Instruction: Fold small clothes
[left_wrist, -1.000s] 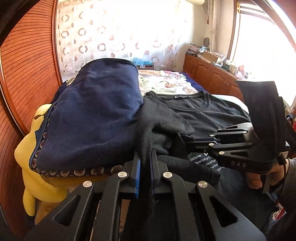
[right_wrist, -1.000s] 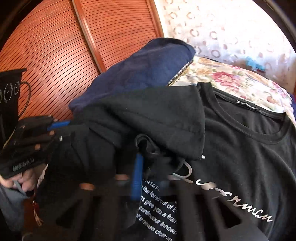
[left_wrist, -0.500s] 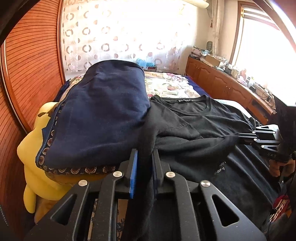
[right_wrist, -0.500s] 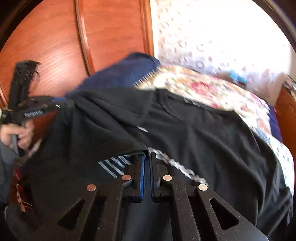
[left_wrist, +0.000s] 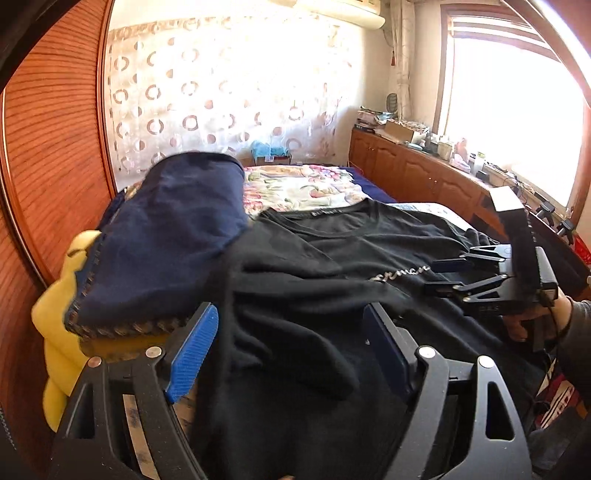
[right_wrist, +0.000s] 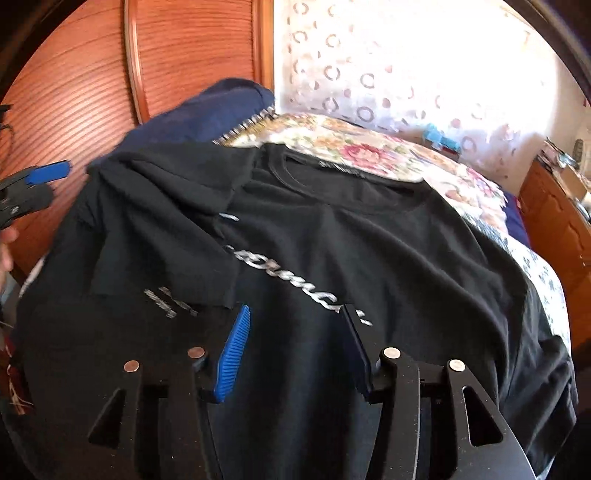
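Navy blanket draped over yellow plush, floral bedspread behind, wooden cabinets under window, patterned curtain.

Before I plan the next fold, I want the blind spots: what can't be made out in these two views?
- Black T-shirt hem: cut off by the bottom edge behind the right gripper, right wrist view.
- Chest lettering: motion-blurred and partly under the folded-over sleeve, unreadable.
- Yellow plush toy: mostly buried under the navy garment, left wrist view.
- Left gripper: open, but fabric under it is hidden.
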